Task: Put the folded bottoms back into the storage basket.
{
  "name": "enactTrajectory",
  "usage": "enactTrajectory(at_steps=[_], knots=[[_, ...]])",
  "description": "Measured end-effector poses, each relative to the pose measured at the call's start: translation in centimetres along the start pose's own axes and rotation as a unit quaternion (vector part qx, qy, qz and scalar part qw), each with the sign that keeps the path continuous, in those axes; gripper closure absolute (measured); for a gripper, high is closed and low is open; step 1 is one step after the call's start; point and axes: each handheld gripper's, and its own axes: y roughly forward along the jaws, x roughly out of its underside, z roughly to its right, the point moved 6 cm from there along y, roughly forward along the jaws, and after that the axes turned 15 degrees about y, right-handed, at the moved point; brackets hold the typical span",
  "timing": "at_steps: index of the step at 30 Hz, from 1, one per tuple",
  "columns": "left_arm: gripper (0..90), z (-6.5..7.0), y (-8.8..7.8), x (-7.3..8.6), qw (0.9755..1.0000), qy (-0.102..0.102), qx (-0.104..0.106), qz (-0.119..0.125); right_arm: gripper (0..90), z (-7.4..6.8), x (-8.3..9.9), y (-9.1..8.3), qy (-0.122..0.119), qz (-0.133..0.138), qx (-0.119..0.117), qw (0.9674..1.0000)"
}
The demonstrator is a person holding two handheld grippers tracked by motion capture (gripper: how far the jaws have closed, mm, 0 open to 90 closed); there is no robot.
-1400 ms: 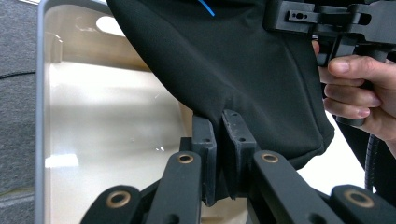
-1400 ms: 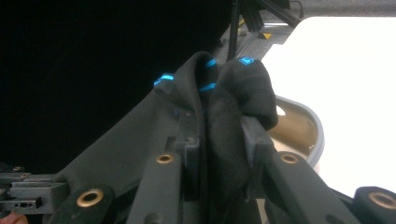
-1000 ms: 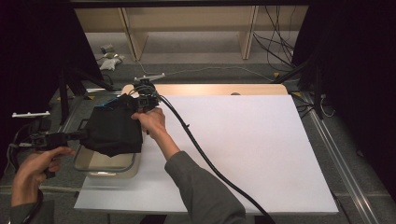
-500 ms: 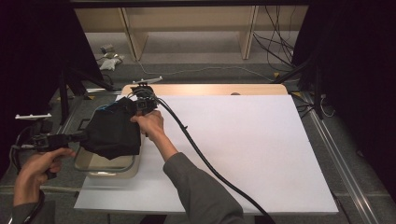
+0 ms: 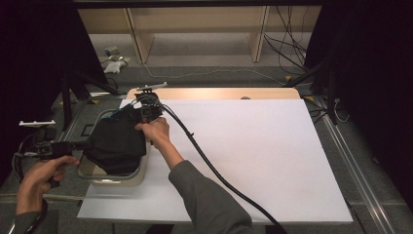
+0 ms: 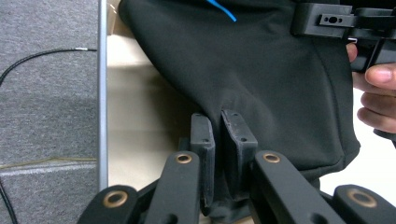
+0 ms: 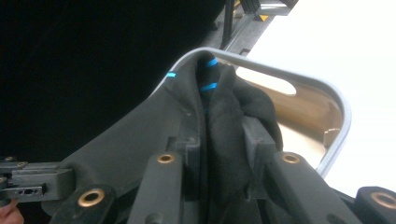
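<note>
Overhead: both tools clamp black cloth (image 5: 117, 141) above basket (image 5: 139, 170); right tool (image 7: 223, 140) view reveals blue stripes.

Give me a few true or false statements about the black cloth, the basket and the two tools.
1. Both tools grip the black cloth. True: the left tool and the right tool are each shut on it.
2. The cloth hangs over a basket. True.
3. The cloth lies flat on the white sheet. False: it is held up over the basket.
4. The cloth has red markings. False: they are blue.
</note>
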Motion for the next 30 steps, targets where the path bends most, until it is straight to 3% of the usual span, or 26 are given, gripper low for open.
enactTrajectory(at_steps=[10, 12, 13, 15, 17, 19, 21, 26, 30], knots=[[83.3, -0.7, 0.2, 0.5, 0.9999, -0.01, -0.002, -0.006, 74.1, 0.1, 0.4, 0.8, 0.007, -0.007, 0.002, 0.9999], [82.9, -0.9, 0.4, 0.7, 0.9999, -0.013, -0.005, -0.009, 70.5, 0.2, 0.5, 0.9, 0.006, -0.011, 0.002, 0.9999], [81.8, -1.0, 0.5, 0.7, 0.9998, -0.016, -0.01, -0.01, 60.8, 0.2, 0.6, 1.1, 0.01, -0.016, 0.0, 0.9998], [69.2, -1.4, 0.7, 0.9, 0.9993, -0.021, -0.023, -0.021, 28.4, 0.4, 0.7, 1.5, 0.019, -0.032, -0.005, 0.9993], [61.4, -1.6, 0.7, 1.0, 0.9991, -0.028, -0.027, -0.019, 13.4, 0.7, 0.5, 1.5, 0.018, -0.035, 0.0, 0.9992], [51.7, -1.9, 0.4, 0.8, 0.9983, -0.035, -0.046, -0.014, 11.4, 0.8, 0.3, 1.2, 0.008, -0.036, 0.006, 0.9993], [49.9, -1.8, 0.1, 0.7, 0.9986, -0.03, -0.043, -0.008, 11.4, 0.9, 0.0, 0.7, 0.006, -0.028, 0.012, 0.9995], [45.0, -1.3, 0.1, 0.4, 0.9989, -0.02, -0.041, -0.009, 12.9, 0.5, -0.8, -0.5, 0.005, -0.01, -0.001, 0.9999], [41.3, -0.9, 0.2, 0.1, 0.9992, -0.014, -0.037, -0.007, 13.2, 0.4, -1.0, -1.0, -0.001, -0.01, -0.007, 0.9999]])
